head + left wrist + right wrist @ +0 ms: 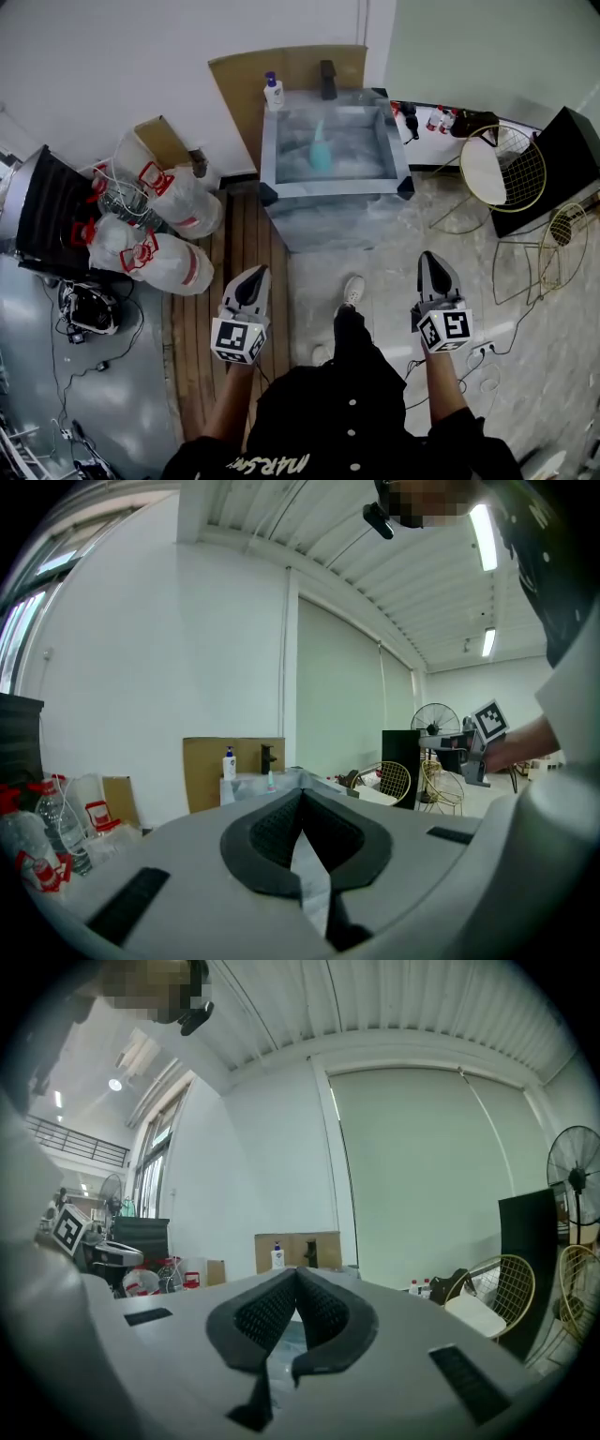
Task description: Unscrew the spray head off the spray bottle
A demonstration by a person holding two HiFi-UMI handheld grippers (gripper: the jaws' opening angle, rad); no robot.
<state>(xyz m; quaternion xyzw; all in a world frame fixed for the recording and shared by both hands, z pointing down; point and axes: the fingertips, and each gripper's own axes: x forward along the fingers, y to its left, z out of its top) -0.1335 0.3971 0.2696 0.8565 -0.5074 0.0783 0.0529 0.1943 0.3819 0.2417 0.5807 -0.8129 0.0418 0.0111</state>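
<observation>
While both grippers hang well short of the table [334,187], the spray bottle [321,150] stands untouched near the middle of the tabletop, a small teal shape narrowing upward. The left gripper [251,284] is clenched on nothing; in the left gripper view its dark pads [272,834] meet at the tips with only floor showing behind them. The right gripper [433,267] is likewise pressed closed and empty, and the right gripper view shows its ribbed pads [323,1314] together with no object between them. Both point toward the table's near side, one on either side of the person's legs.

The bottle is blurred, so its spray head cannot be told apart from its body. It looks like a small plastic bottle, so it is probably light and would tip or skid on the tabletop if pushed from one side. Its wall may give under a hard squeeze, and its taper could let the pads ride upward. A sensible hold would put one gripper across the wider lower body to keep it from turning. The other would close on the collar just beneath the head, where the thread sits, not on any trigger or nozzle. A white pump bottle [273,92] at the table's far left corner stands well apart from it.
</observation>
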